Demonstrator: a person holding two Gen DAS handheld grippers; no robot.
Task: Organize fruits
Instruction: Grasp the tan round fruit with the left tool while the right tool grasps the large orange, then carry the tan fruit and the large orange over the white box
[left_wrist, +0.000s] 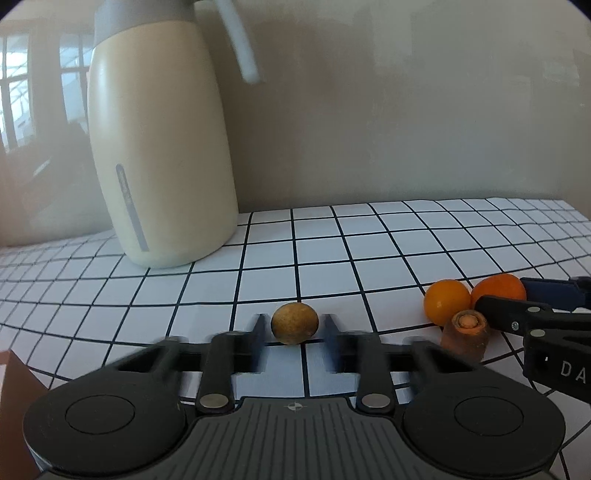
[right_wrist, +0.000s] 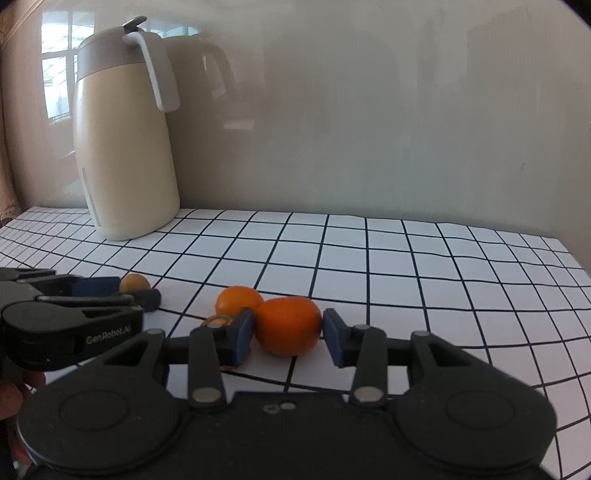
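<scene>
Fruit sits on the checked tablecloth in two spots: a small brown round fruit on its own, and a cluster of a yellow-orange citrus, a deeper orange tangerine and a carrot stub, all touching or nearly so. Left gripper is released, jaws straddling the brown fruit with a gap on each side, fruit centred at the fingertips. Right gripper is also spread, bracketing the tangerine; the left pad looks about touching it and the right pad is just off. Tangerine's long axis runs across the jaws, so the squeeze lands on its ends. Each hand is nearest its own fruit. Cream thermos jug stands well behind, out of the way.
</scene>
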